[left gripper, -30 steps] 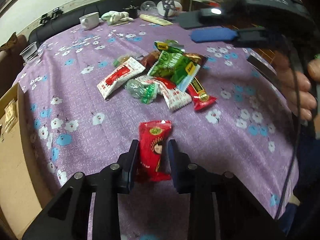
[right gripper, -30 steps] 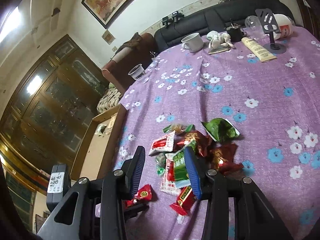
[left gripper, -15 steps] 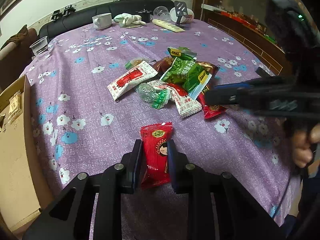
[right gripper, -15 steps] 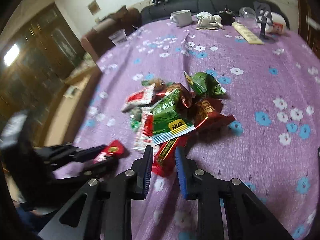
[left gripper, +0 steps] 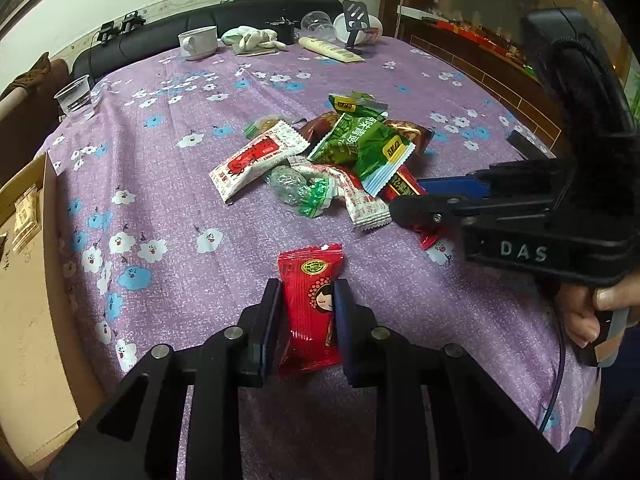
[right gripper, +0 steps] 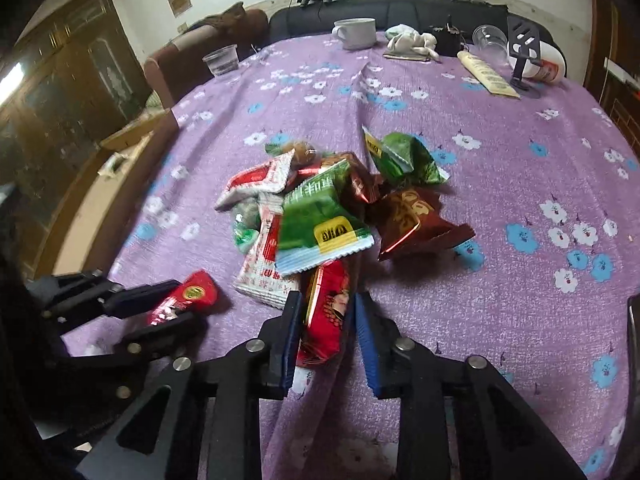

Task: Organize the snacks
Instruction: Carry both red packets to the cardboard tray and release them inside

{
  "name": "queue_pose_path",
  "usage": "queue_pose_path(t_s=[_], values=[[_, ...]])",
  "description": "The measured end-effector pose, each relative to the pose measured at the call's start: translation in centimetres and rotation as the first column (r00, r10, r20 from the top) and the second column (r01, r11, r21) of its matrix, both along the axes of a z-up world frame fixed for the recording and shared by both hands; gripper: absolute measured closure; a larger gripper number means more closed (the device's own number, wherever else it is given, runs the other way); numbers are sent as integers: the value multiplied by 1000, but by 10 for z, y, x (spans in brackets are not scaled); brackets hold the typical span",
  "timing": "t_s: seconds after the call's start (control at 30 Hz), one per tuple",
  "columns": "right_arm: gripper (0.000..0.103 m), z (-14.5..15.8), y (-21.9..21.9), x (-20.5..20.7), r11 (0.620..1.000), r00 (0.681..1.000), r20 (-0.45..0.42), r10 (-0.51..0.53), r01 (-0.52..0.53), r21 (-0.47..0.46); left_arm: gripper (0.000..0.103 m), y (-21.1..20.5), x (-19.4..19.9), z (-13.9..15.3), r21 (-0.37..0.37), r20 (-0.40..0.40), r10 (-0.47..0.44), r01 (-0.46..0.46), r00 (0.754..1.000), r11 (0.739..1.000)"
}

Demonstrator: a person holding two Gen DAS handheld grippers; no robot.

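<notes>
- While the heap of mixed snack packets (left gripper: 340, 160) sits in the middle of the purple flowered tablecloth (left gripper: 168, 208), the step in hand looks like pulling single packets out of it, one in each hand.
- Left gripper (left gripper: 307, 312): its jaws are pinched on a small red foil packet with a cartoon face and a yellow-green seal (left gripper: 310, 292), which lies flat on the cloth, apart from the heap on its near side.
- Right gripper (right gripper: 326, 324): its jaws have just been closing, and they now pinch the lower end of a long red foil packet printed with gold and a figure (right gripper: 326, 308). That packet's upper end is tucked under a green packet with a yellow label (right gripper: 320, 224) at the near edge of the heap.
- Next move, as I judge it: the long red packet has to be drawn towards the person, out from under the green one, gently enough that the packets above do not come along.
- After that, both red packets would want a common spot; where sorted snacks should go I cannot tell, since no tray or bin for them is plainly seen.
- Look of the snacks: crinkled, glossy wrappers with crimped ends — red-and-white, green, dark brown-gold, and one clear wrap with a green twist.
</notes>
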State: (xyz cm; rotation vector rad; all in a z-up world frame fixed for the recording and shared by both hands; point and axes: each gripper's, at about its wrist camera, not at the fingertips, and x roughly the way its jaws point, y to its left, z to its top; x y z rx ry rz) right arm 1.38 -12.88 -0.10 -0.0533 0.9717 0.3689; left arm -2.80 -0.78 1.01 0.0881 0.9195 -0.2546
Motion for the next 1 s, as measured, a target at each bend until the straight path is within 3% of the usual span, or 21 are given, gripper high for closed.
queue_pose_path(t_s=[0.07,0.3,0.47,0.77,1.0], values=[[85,2,-1,-2,1000,1000,10,-6,6,9,83,1,0,0,-5,3,10,-10,1000,1000],[86,18,-12,-22,999,997,68,-30,27,47,87,12,-6,7,-75,41,22,-19,999,997],[86,31,-9,-39,997,994,106,5,-13,78,87,21,-8,11,-125,52,41,-34,998,992],[86,40,19,-47,988,991,103,82,-94,124,87,51,-22,17,-190,42,121,-111,992,976],[86,52,63,-50,970,976,111,185,-200,142,86,95,-38,39,-240,84,225,-199,971,950]])
